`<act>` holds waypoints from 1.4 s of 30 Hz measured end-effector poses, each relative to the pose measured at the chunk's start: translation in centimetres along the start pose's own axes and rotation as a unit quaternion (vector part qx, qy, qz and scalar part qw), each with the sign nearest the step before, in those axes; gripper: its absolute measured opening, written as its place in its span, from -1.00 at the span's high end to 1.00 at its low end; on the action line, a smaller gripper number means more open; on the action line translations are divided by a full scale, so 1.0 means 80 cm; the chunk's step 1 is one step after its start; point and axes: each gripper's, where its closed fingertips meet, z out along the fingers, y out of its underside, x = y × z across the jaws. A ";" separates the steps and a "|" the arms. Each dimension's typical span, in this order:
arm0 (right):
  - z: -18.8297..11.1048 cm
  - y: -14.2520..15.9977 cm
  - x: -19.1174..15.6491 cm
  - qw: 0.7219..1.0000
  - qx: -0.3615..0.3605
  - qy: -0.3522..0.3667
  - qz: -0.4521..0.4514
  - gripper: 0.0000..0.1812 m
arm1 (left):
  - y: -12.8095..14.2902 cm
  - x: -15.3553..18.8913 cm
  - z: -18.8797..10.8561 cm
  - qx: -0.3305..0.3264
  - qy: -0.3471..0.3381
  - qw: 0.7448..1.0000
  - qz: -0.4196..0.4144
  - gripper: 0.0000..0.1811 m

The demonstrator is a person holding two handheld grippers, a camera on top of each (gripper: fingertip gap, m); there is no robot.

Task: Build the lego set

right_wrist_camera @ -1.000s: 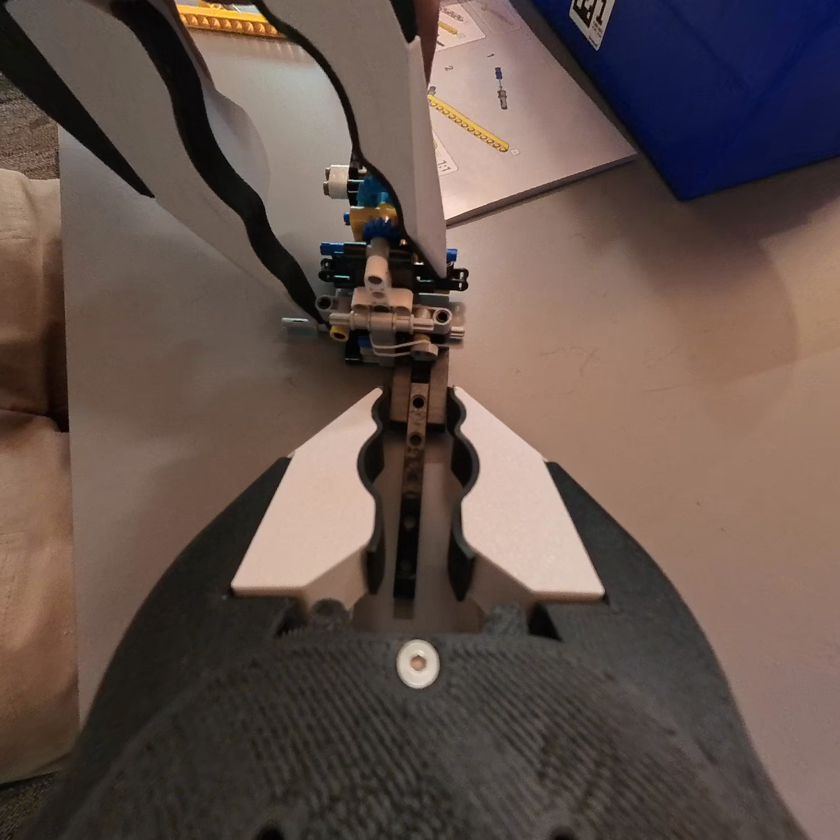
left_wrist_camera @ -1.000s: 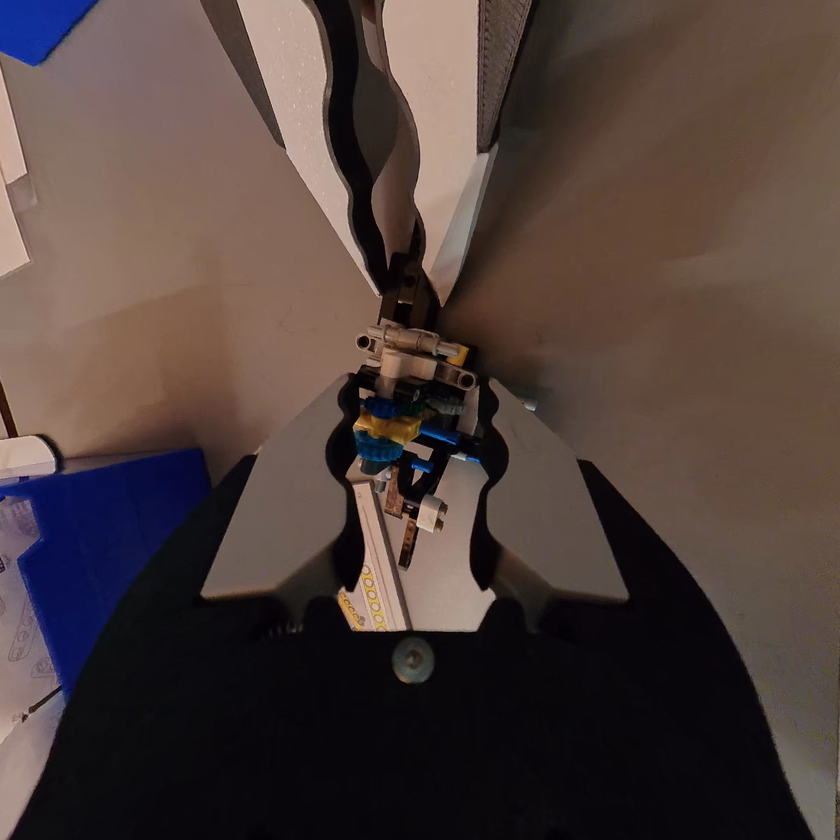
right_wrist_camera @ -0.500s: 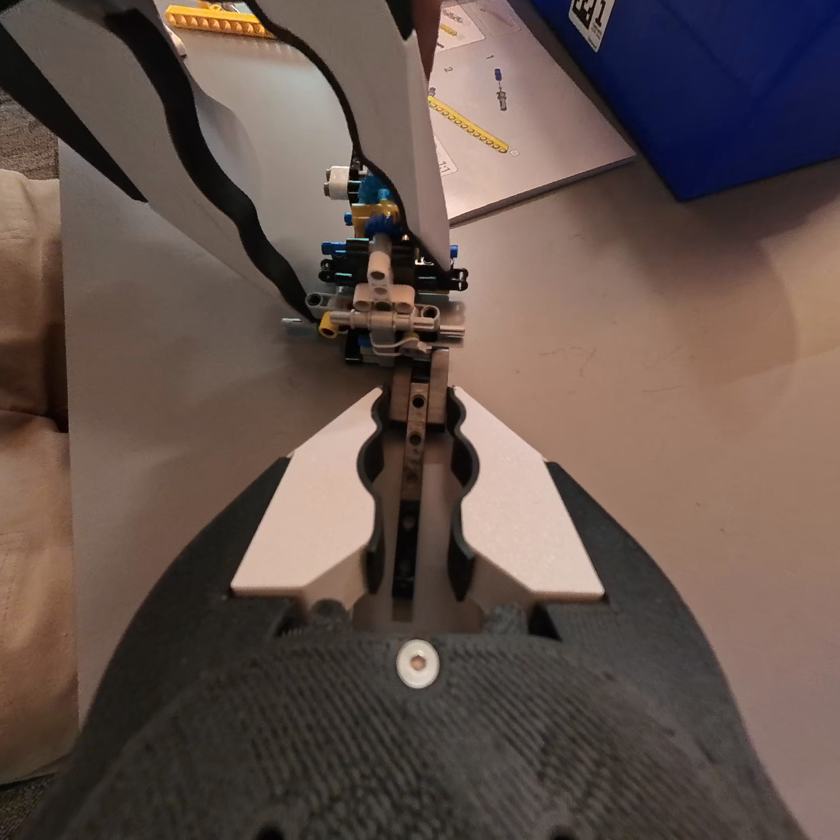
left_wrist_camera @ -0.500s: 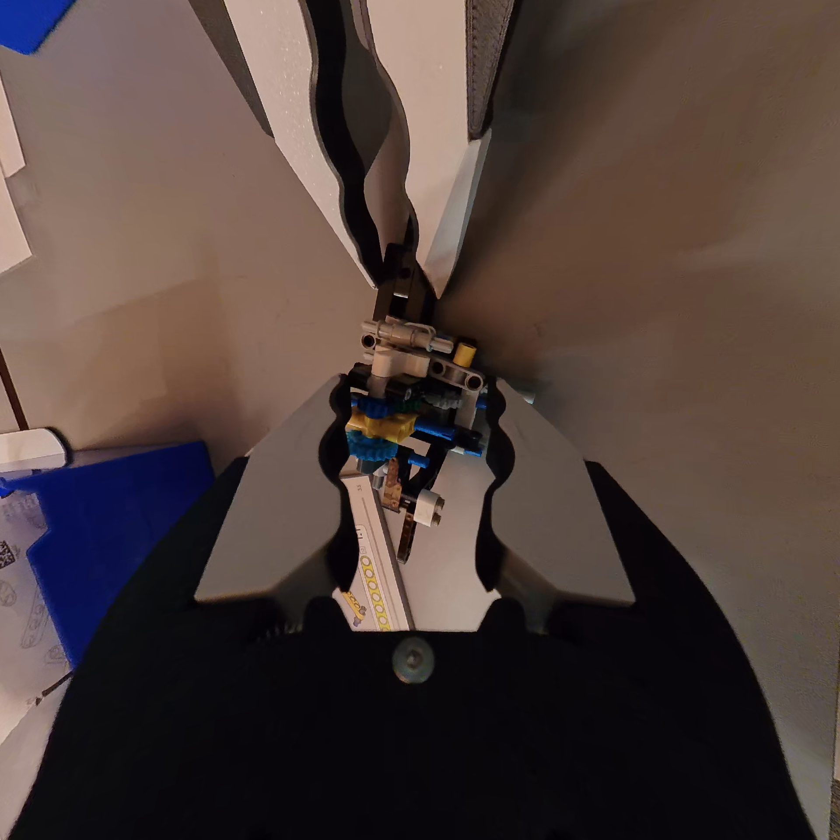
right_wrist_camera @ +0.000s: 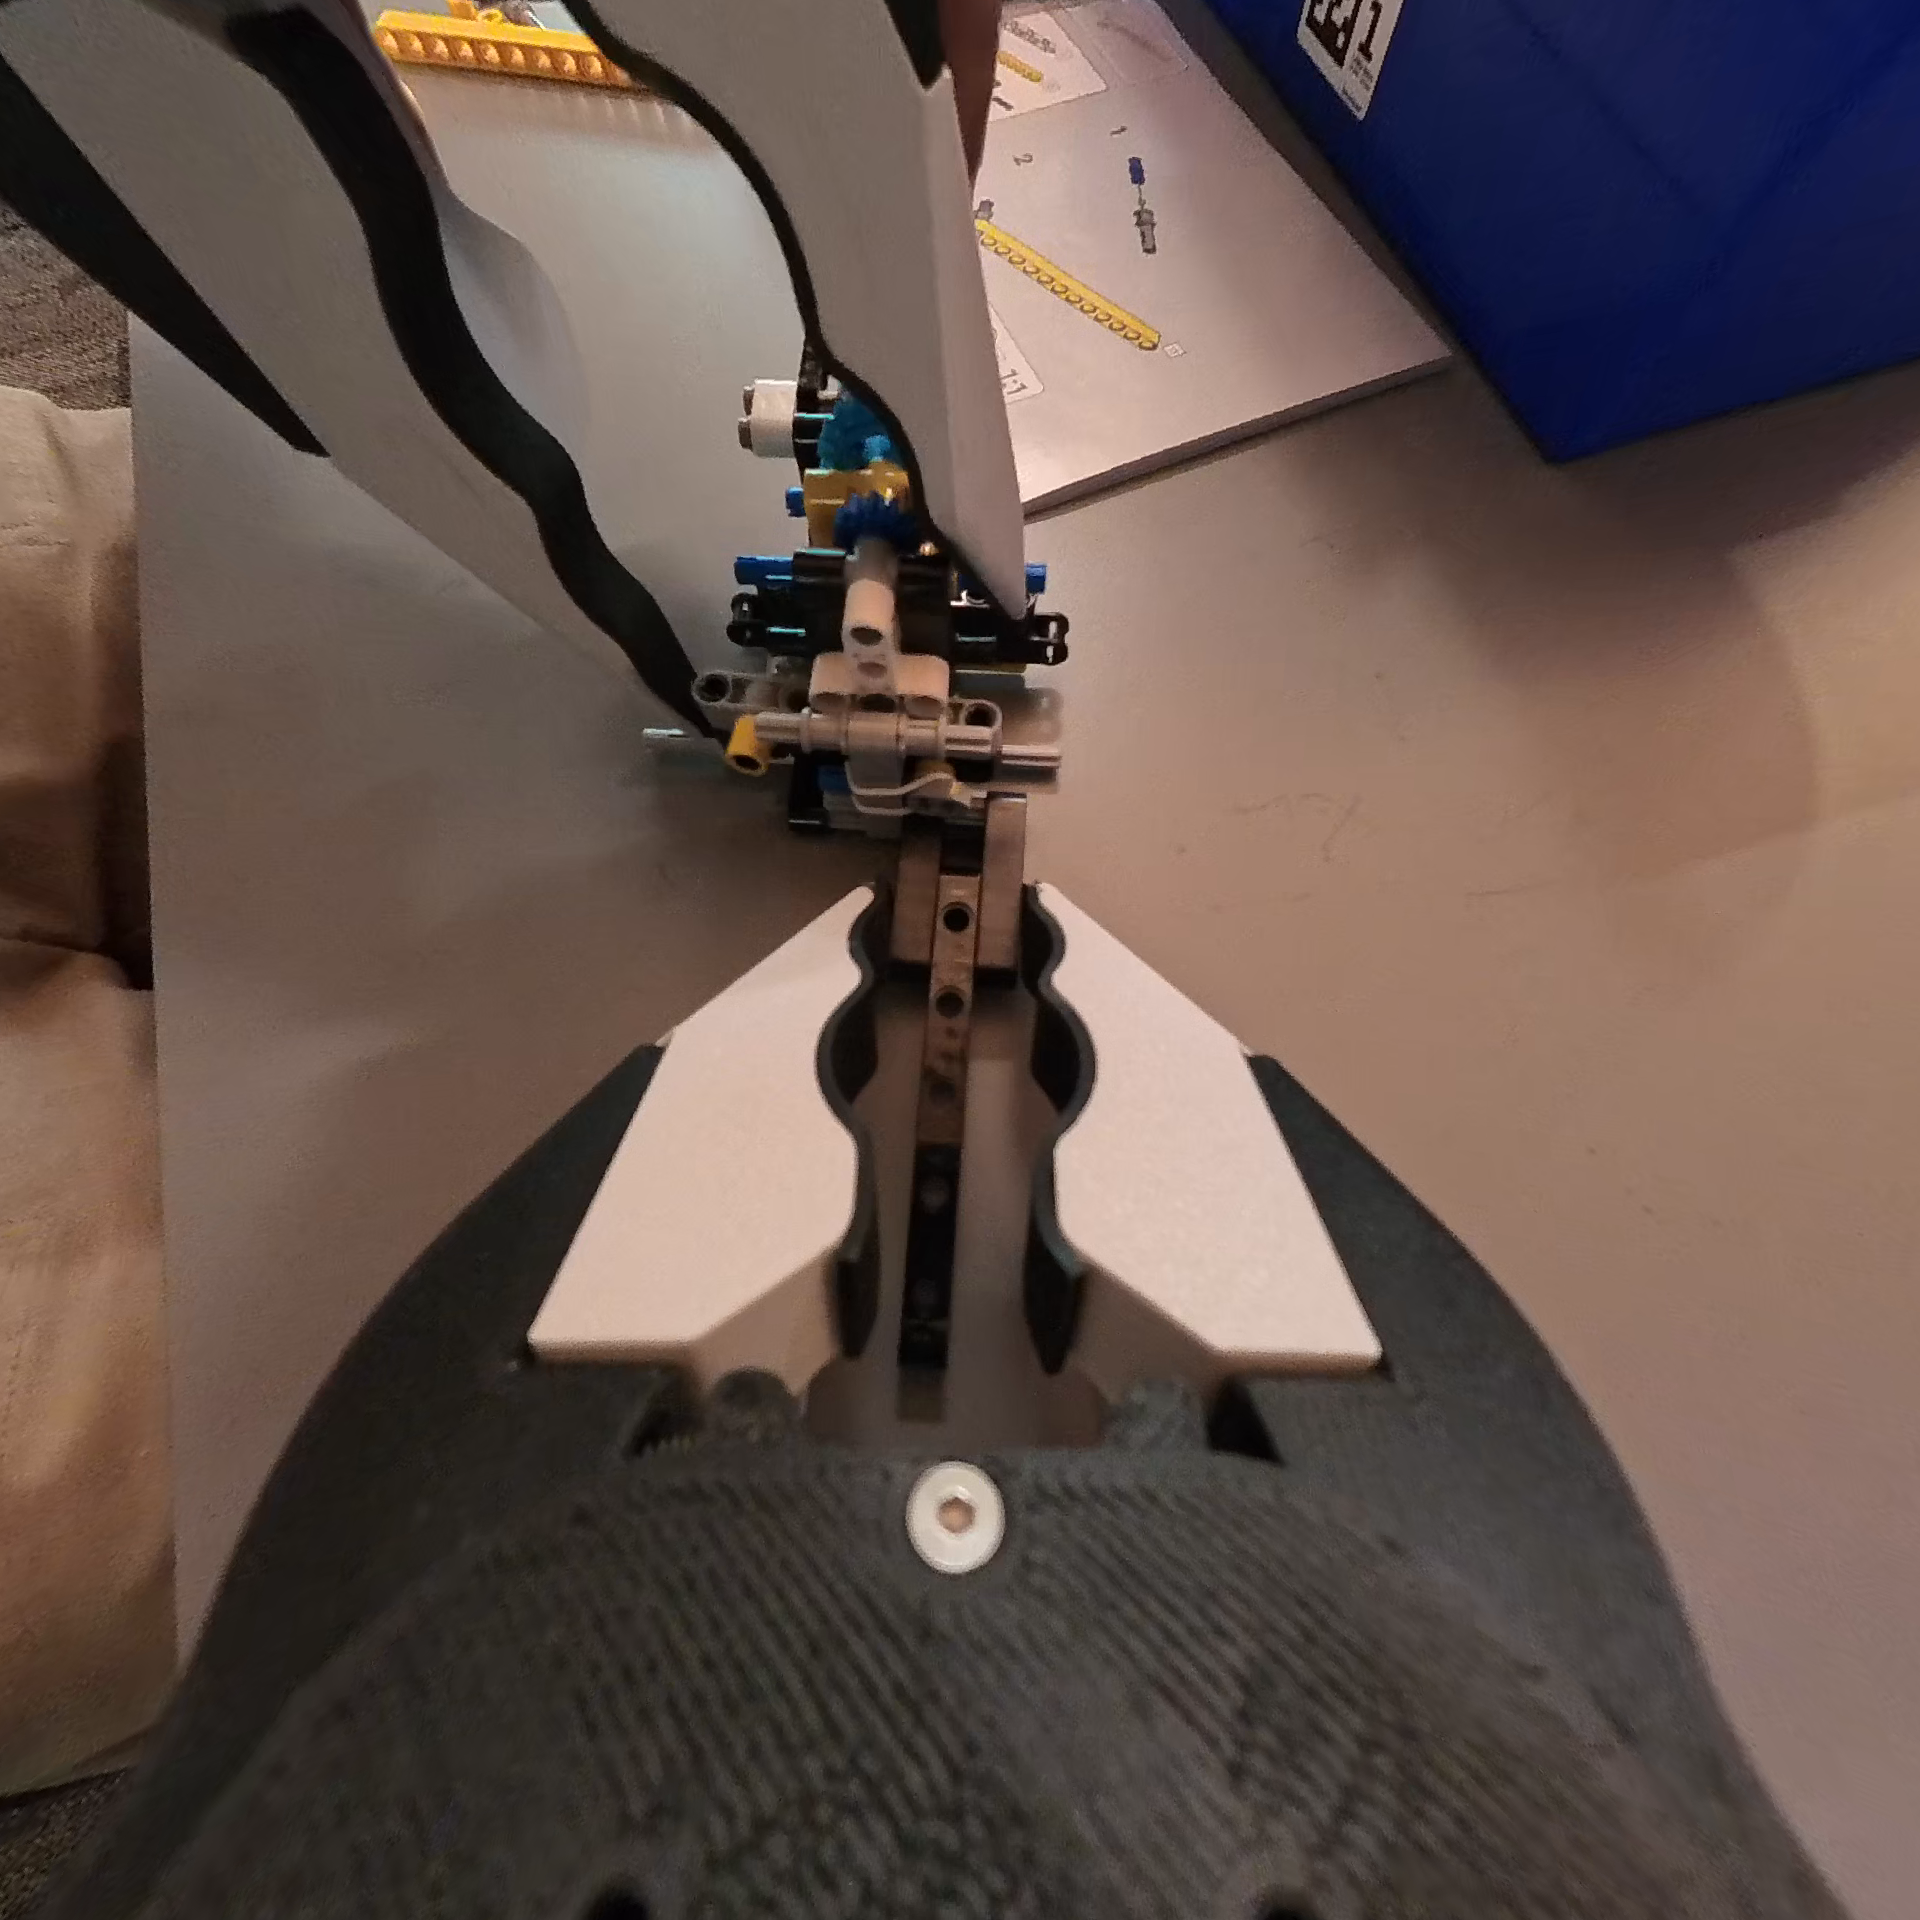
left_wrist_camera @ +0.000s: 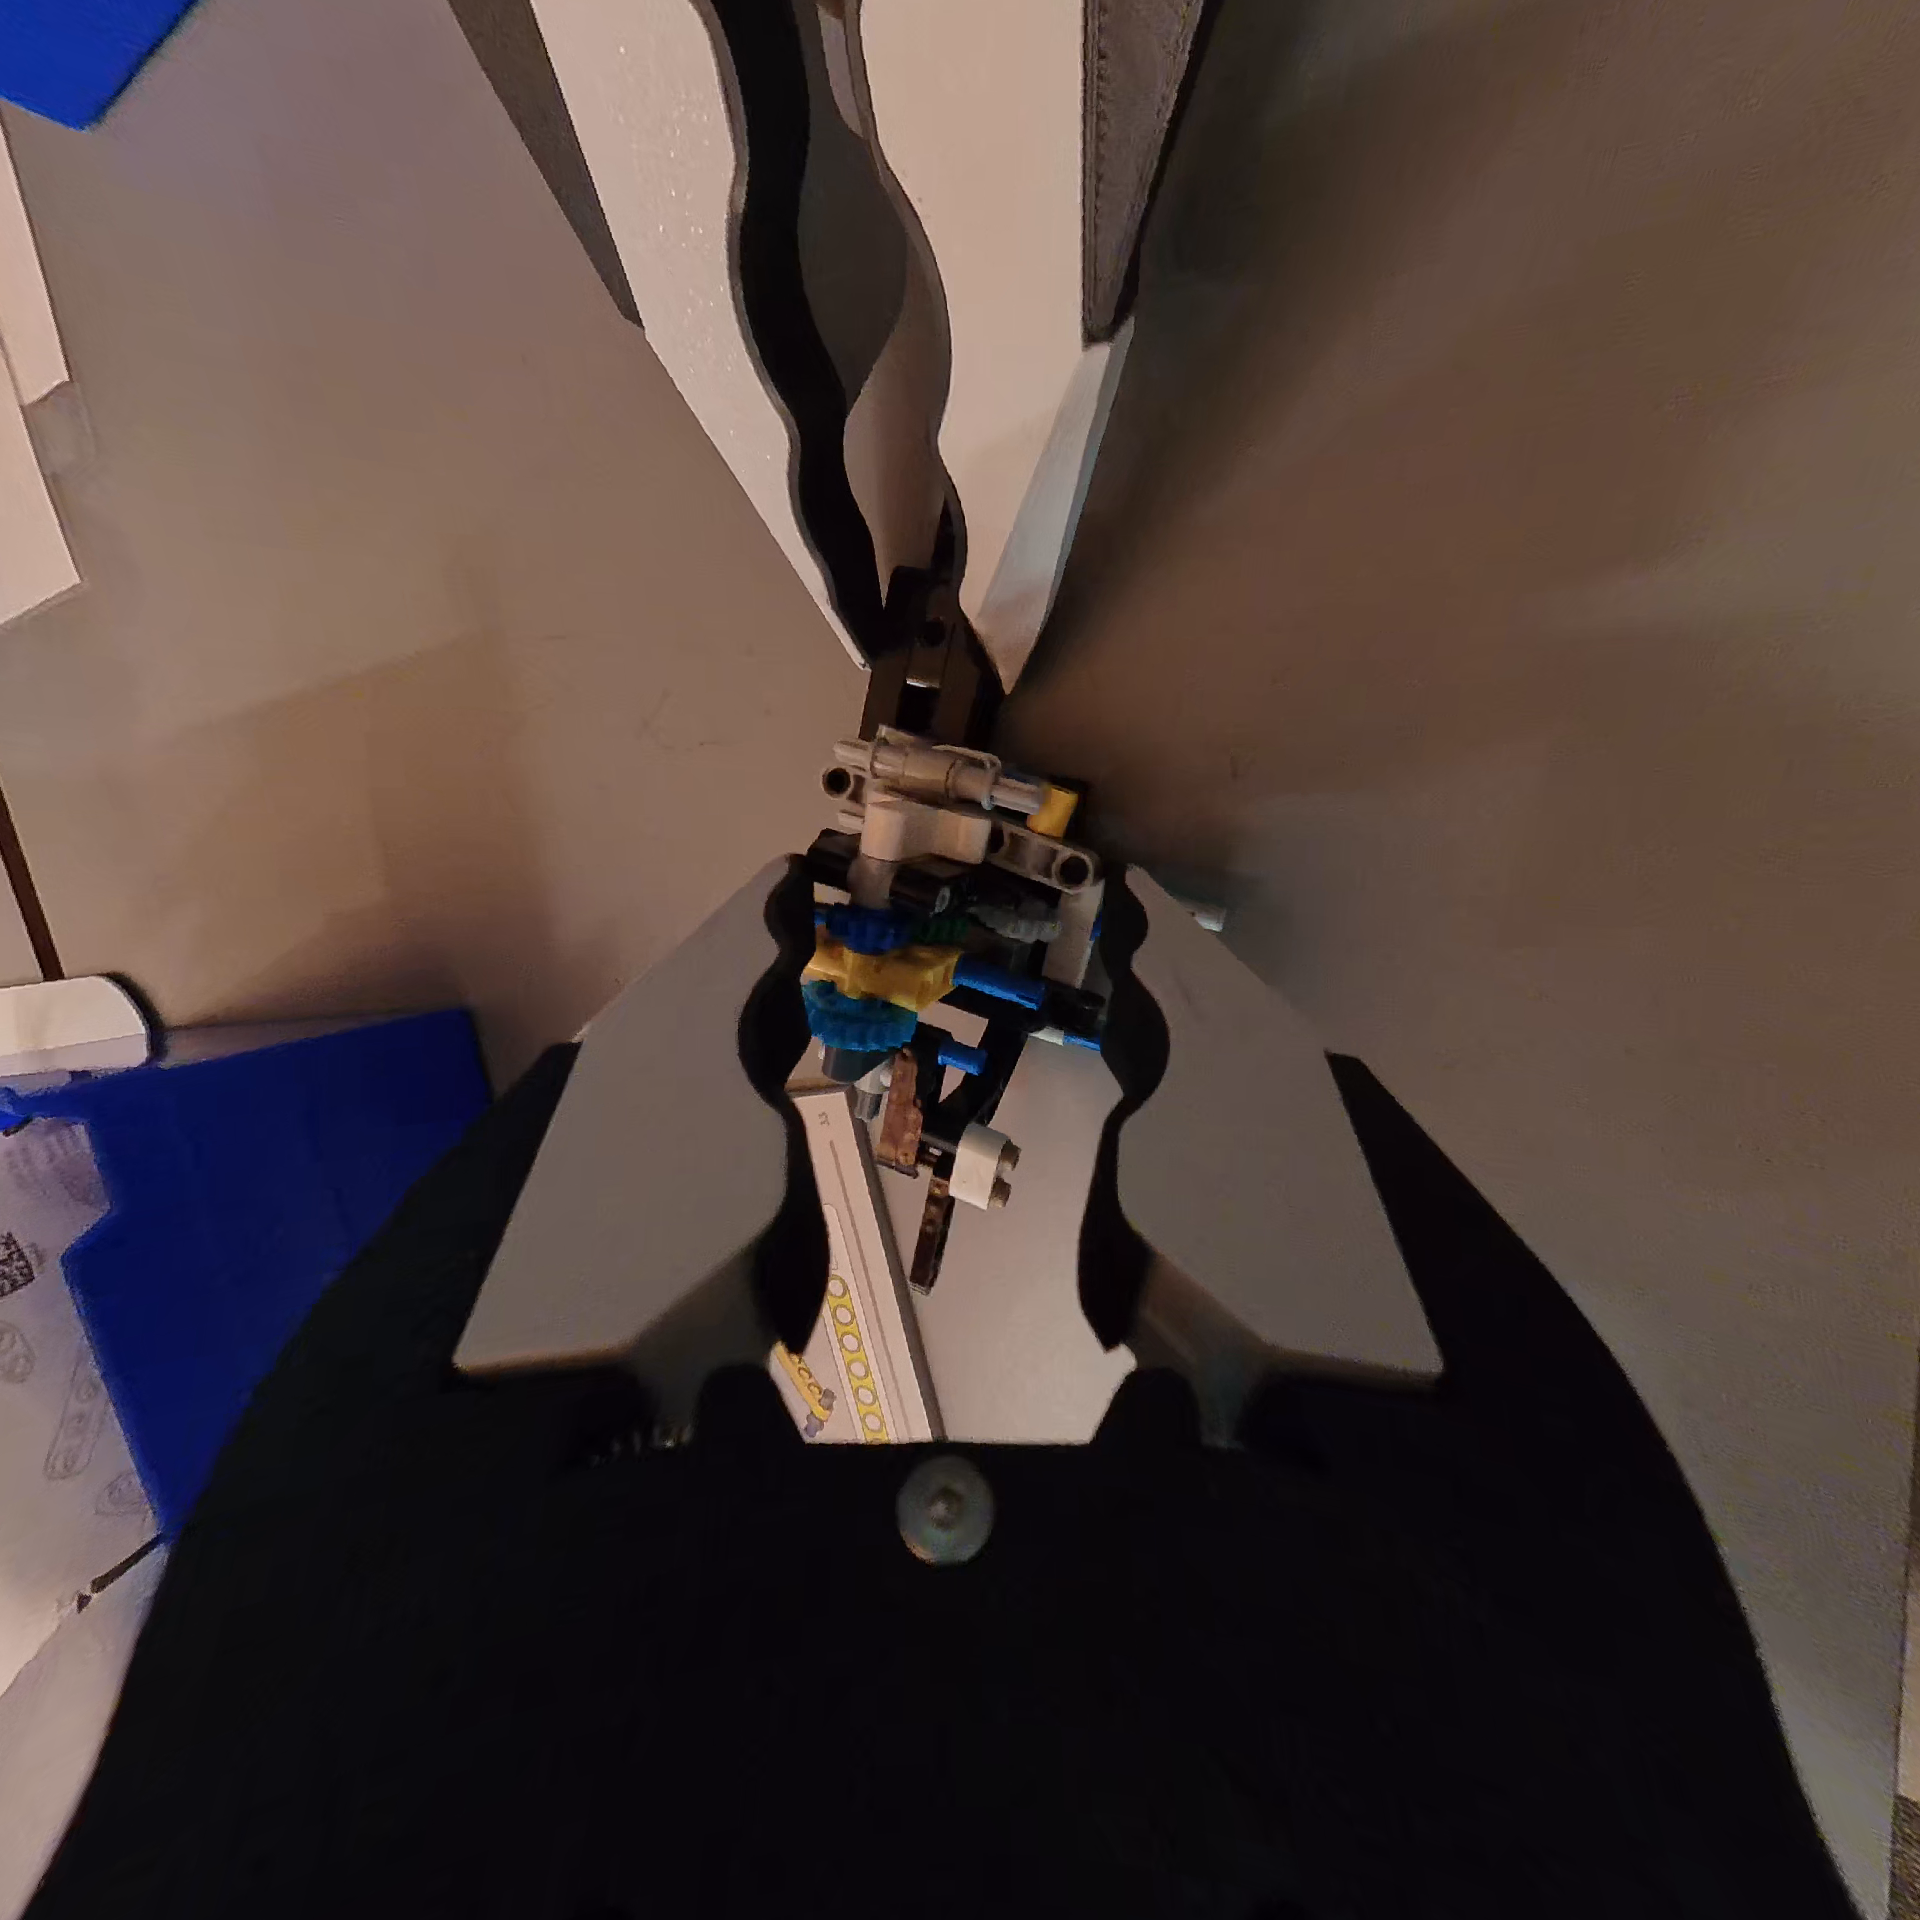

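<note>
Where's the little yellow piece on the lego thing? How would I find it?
Find the lego build on the table, held between the two grippers. Along its near side runs a grey bar. The yellow piece sits at the bar's left end: a tiny yellow tube among grey and black parts.

My two wrist cameras face each other at close range, each looking down its fingers onto the same lego assembly (left_wrist_camera: pixel 935 935) (right_wrist_camera: pixel 883 665) between them.
</note>
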 end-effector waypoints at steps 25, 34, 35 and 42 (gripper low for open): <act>0.001 0.000 0.001 1.000 0.000 0.001 0.000 0.75 | 0.004 0.000 0.003 -0.011 -0.010 1.000 0.007 0.35; 0.000 -0.001 0.003 1.000 0.003 0.009 -0.001 0.75 | 0.010 -0.005 -0.004 -0.014 -0.026 1.000 -0.006 0.31; -0.001 -0.001 0.003 1.000 0.003 0.009 -0.001 0.75 | 0.010 -0.006 -0.007 -0.012 -0.029 0.999 -0.011 0.31; -0.003 0.000 0.005 1.000 0.004 0.012 0.002 0.73 | 0.014 -0.010 -0.028 0.006 -0.047 0.998 -0.044 0.28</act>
